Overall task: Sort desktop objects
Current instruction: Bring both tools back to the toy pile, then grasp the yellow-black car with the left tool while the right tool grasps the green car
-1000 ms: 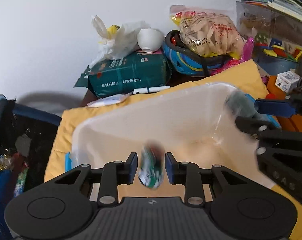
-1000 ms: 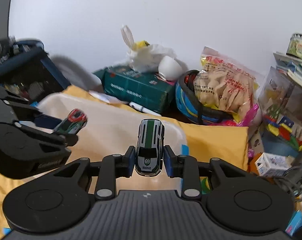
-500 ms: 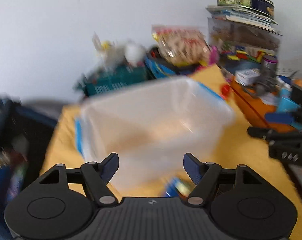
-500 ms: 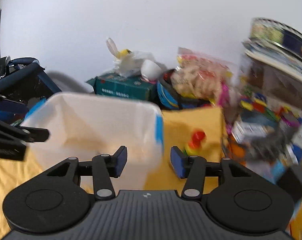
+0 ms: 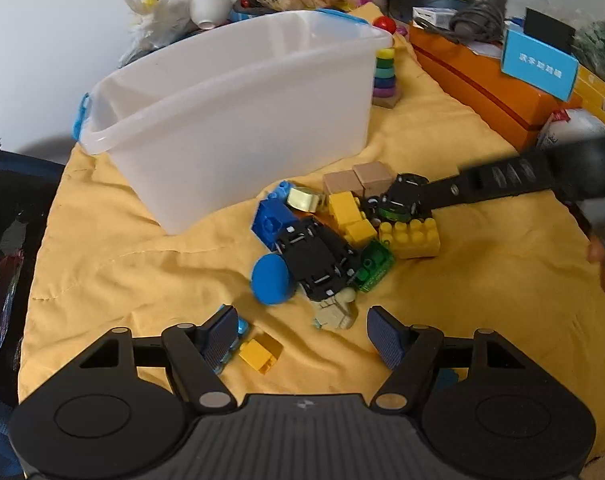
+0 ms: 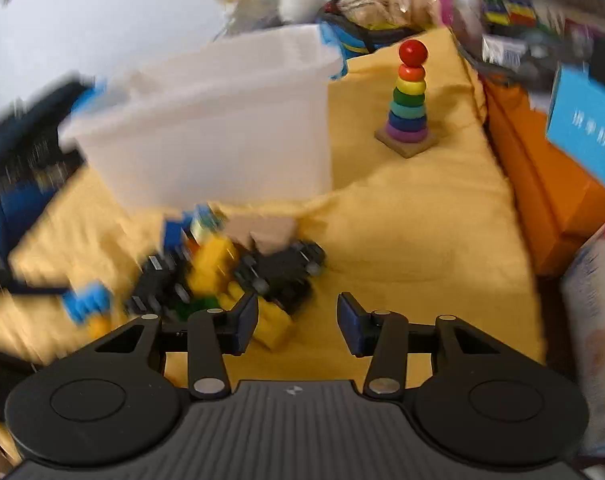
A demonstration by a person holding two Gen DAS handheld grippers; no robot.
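I had both grippers tilted down over the yellow cloth point(image 5: 442, 300). The left gripper point(image 5: 302, 332) had its jaws wide apart with nothing between them; the right gripper point(image 6: 298, 320) reached in from the side, its jaws closing, nothing gripped. The toy pile point(image 5: 342, 232) lay just in front of the white bin point(image 5: 238, 120): two wooden cubes point(image 5: 358, 180), two black cars, one blue disc point(image 5: 271, 280). One ring stacker point(image 6: 408, 100) stood beside the bin.

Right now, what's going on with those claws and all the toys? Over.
Left claw open, empty. Right claw closing, nothing gripped, at the toy pile. White bin behind pile. Nothing in the way.
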